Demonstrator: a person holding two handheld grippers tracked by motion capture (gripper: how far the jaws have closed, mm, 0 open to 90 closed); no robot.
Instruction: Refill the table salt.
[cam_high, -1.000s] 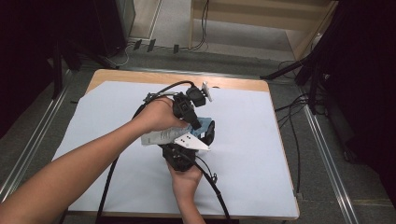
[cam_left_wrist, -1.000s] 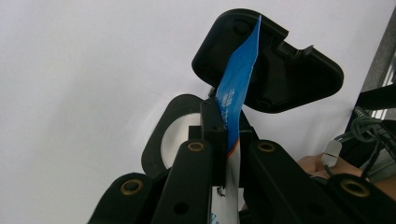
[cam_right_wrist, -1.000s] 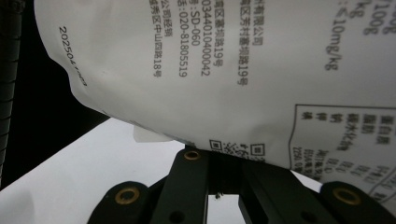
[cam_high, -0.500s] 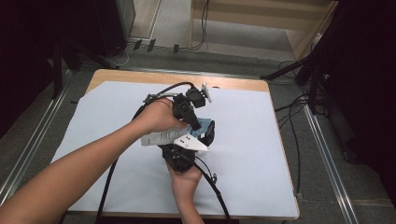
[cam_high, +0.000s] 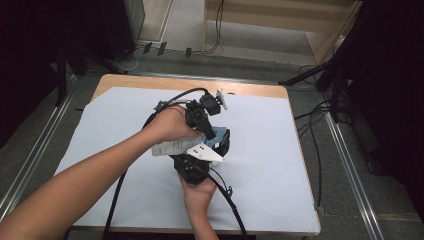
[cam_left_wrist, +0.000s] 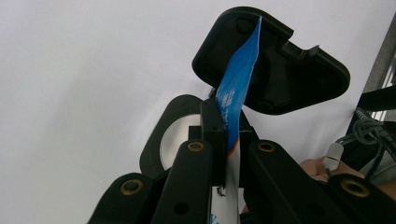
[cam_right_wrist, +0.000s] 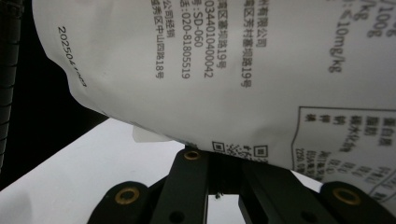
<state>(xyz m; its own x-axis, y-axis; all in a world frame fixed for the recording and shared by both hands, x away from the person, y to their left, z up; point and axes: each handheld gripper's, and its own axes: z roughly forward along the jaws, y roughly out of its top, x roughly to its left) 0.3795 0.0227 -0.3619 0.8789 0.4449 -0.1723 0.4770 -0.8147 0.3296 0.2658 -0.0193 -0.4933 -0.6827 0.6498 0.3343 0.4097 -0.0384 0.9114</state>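
A white packet (cam_high: 172, 147) with printed text and a blue end (cam_high: 220, 134) is held above the middle of the table between both hands. My left gripper (cam_high: 209, 134) comes in from the left and is shut on the packet's blue-and-white edge (cam_left_wrist: 238, 79), which stands up between its jaws (cam_left_wrist: 224, 133). From the near side, my right gripper (cam_high: 216, 146) with its grey plate (cam_high: 207, 153) is shut on the packet's white printed face (cam_right_wrist: 233, 70); the jaw tips (cam_right_wrist: 224, 161) pinch its lower edge. Black parts of the other gripper (cam_left_wrist: 280, 79) sit just behind the blue edge.
A white sheet (cam_high: 280, 165) covers the wooden table (cam_high: 240, 87). Black cables (cam_high: 230, 200) trail from both grippers toward the near edge. Cables and black stands (cam_high: 330, 95) sit on the floor to the right; wooden furniture (cam_high: 280, 20) stands behind.
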